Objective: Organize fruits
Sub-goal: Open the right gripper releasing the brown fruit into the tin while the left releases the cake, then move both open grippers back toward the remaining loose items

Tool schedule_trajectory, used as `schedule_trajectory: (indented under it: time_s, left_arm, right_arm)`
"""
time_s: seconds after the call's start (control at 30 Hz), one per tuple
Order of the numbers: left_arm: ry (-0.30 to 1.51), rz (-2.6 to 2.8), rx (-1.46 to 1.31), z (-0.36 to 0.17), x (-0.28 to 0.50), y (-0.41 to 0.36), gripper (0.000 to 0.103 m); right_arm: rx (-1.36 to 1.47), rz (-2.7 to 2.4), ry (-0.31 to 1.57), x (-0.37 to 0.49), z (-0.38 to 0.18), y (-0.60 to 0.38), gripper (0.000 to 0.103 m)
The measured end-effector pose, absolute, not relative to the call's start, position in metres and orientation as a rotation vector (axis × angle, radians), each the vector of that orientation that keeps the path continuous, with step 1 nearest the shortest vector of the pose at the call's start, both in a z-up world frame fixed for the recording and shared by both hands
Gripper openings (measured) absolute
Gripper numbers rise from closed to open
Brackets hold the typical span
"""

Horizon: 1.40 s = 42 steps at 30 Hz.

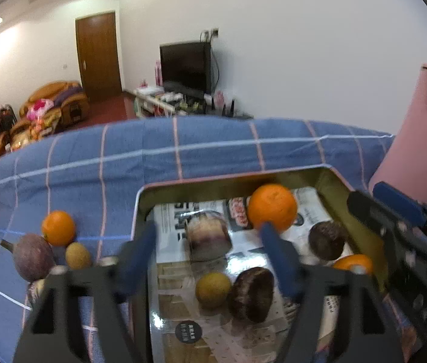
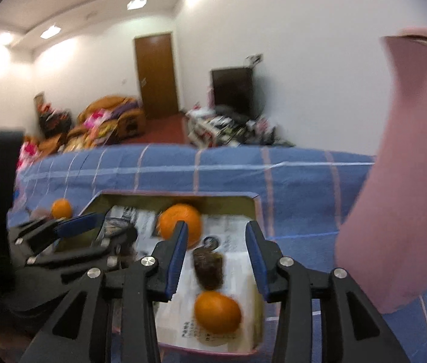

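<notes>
My left gripper (image 1: 210, 254) stands open over a paper-lined tin box (image 1: 332, 178), its blue fingers (image 1: 276, 257) wide apart and pressing on nothing; a pale fruit with a purple patch (image 1: 208, 236) lies in the box between them. Nearer the camera sit a small yellow-green fruit (image 1: 212, 289) and, touching it, a dark brown fruit (image 1: 254, 293). A large orange (image 1: 272, 207) rests near the box's far wall, with another dark fruit (image 1: 326, 240) to its right. My right gripper (image 2: 216, 251), parted and empty, hangs over the same box, above a dark brown fruit (image 2: 208, 267) and a small orange (image 2: 217, 311) that lie loose on the paper. Outside the box, on the blue checked cloth (image 1: 213, 151), wait an orange (image 1: 58, 227), a purple fruit (image 1: 32, 257) and a small yellow fruit (image 1: 77, 254), bunched together. A pink cylinder (image 1: 412, 139) stands to the right.
</notes>
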<state>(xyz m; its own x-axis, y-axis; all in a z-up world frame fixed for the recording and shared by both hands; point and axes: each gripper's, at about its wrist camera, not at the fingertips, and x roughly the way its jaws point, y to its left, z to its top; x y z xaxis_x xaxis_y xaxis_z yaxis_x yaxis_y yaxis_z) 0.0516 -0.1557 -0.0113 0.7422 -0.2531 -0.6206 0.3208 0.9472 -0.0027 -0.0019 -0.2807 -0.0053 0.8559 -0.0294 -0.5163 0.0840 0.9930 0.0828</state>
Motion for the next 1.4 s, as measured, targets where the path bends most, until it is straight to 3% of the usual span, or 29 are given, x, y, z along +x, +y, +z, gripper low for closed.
schedule_trajectory:
  time_s: [0.03, 0.1, 0.43, 1.4]
  left_arm:
    - [0.643, -0.311, 0.114, -0.009, 0.048, -0.156, 0.098]
    - [0.605, -0.296, 0.128, -0.005, 0.041, -0.157, 0.103]
    - [0.502, -0.24, 0.101, 0.007, 0.022, -0.135, 0.103]
    - [0.499, -0.211, 0.112, 0.006, -0.001, -0.097, 0.103]
  right_arm:
    - [0.109, -0.088, 0.521, -0.004, -0.003, -0.283, 0.042]
    - [0.119, -0.133, 0.484, -0.009, 0.0, -0.288, 0.042]
    - [0.143, -0.221, 0.318, -0.032, 0.013, -0.299, 0.043]
    - [0.189, -0.305, 0.309, -0.068, 0.013, -0.268, 0.044]
